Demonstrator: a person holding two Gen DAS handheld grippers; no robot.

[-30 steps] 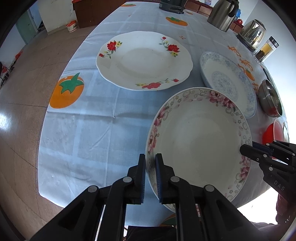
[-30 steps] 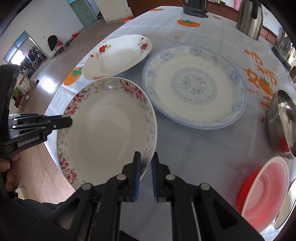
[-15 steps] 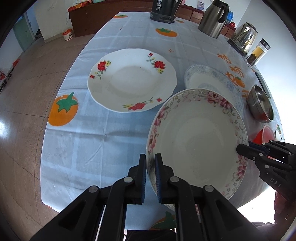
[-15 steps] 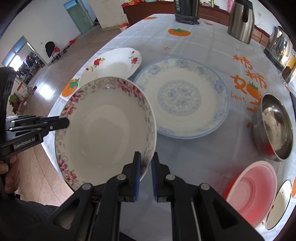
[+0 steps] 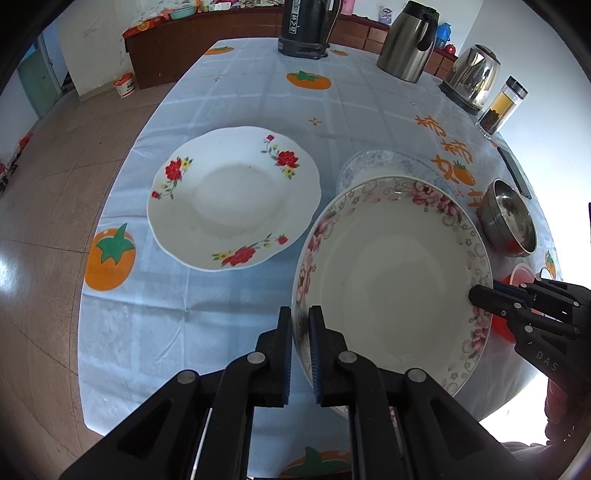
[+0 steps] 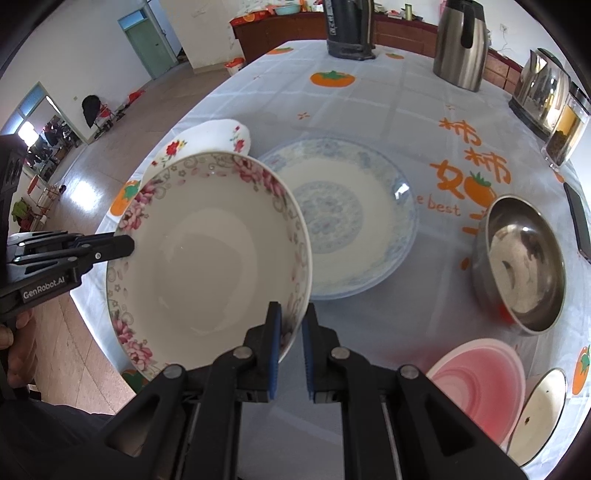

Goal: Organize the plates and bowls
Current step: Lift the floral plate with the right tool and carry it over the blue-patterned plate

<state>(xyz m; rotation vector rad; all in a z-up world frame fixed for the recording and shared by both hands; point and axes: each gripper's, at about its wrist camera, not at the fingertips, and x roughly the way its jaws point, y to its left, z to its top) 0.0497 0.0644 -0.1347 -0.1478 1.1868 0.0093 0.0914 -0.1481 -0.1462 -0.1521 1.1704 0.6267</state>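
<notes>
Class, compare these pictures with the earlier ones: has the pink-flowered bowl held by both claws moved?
Yes. The pink-flowered bowl has risen and tipped up: in the right wrist view it now overlaps the blue plate and hides most of the red-flowered plate.

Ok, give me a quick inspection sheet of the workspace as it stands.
Surface: table under a pale blue persimmon-print cloth.
Job's things: pink-flowered bowl held off the table; red-flowered plate, blue-patterned plate, steel bowl, pink bowl on the table.
Clutter: black kettle, steel jug, electric kettle, glass jar.
Grippers: left gripper and right gripper clamp opposite rims of the pink-flowered bowl.
Cables: nothing seen.
Surroundings: tiled floor, sideboard, green door.
</notes>
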